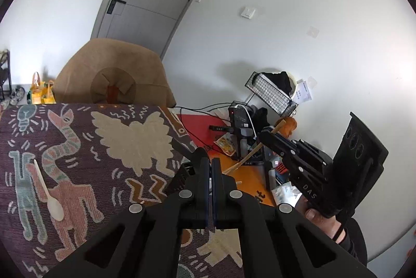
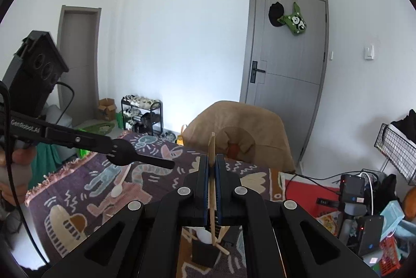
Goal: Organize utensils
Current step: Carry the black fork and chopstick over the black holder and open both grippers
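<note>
My right gripper (image 2: 212,168) is shut on a wooden chopstick (image 2: 212,148), held nearly upright over a black utensil holder (image 2: 205,253) that has a white spoon and wooden sticks in it. In the left wrist view the right gripper (image 1: 265,133) holds the same chopstick (image 1: 249,157) above the table. My left gripper (image 1: 210,166) is shut on a black plastic fork; the right wrist view shows the fork (image 2: 137,157) sticking out of it. A white plastic spoon (image 1: 49,193) lies on the patterned cloth (image 1: 109,148), left of both grippers; it also shows in the right wrist view (image 2: 120,185).
A brown covered chair (image 1: 117,77) stands behind the table. Clutter sits at the right: a wire basket (image 1: 273,93), black devices and cables (image 1: 241,127), a red mat (image 1: 200,124). A shoe rack (image 2: 141,116) stands by the far wall.
</note>
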{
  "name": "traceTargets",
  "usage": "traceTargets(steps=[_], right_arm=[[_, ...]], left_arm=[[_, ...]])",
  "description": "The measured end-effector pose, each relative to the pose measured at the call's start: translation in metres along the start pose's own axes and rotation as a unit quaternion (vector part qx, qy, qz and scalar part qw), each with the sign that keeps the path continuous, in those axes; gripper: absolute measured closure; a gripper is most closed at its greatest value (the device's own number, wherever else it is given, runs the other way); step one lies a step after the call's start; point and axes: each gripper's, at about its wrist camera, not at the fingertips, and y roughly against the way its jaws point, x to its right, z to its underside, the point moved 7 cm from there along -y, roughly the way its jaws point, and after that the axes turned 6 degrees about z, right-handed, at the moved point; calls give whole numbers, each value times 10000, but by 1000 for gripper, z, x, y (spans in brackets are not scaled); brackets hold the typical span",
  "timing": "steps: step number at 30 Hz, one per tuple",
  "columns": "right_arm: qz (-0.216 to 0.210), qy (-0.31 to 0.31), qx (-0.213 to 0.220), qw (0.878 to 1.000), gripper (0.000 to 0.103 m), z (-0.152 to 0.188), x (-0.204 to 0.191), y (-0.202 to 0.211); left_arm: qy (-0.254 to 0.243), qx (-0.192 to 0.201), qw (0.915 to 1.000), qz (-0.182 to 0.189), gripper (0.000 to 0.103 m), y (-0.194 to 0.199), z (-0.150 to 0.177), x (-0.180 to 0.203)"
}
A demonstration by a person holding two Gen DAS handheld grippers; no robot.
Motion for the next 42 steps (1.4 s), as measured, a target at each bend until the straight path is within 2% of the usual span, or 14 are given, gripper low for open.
traceTargets(steps=[6,10,16,18,20,21,22,23,26,30,33,36,40,42], right_arm=[[-57,-83,-193,9998,97,22,0,-8],[-225,-341,-507,9979,97,40,3,-20],[-244,-423,-1084,9929,97,64,2,-43],[-121,-504,-1286,9903,96,69,6,-47],[-203,-675,-1252,9896,73,67,12,-42],[-190,-771,-1128,9904,48,64,18,-35],[-142,-830,-1024,9912,34,62,22,-30],[-66,-908,-862,9921,33,59,29,-20],[-21,-1118,-736,9910,33,57,44,-2],[372,-1169,-745,9897,32,67,62,23],[539,-1279,-787,9872,26,81,77,41],[646,-1407,-848,9843,24,94,94,60],[768,-1536,-913,9809,10,107,114,78],[786,-1622,-964,9789,8,115,121,84]], left_arm=[[19,-181,9997,131,103,-18,-1,5],[70,-367,9990,235,103,-32,0,8],[175,-669,9972,289,103,-51,1,10],[186,-775,9965,264,103,-57,0,11],[179,-931,9952,232,103,-64,1,13],[176,-1017,9944,205,103,-68,1,13],[177,-1081,9938,185,103,-71,1,13],[182,-1158,9930,152,103,-75,1,12],[176,-1415,9898,8,103,-86,2,10],[250,-1723,9847,-52,103,-101,3,8],[358,-1907,9810,-77,103,-110,4,5],[467,-2071,9772,-92,103,-119,5,2],[560,-2249,9726,-209,103,-130,8,-2],[598,-2236,9724,-282,103,-135,7,-5]])
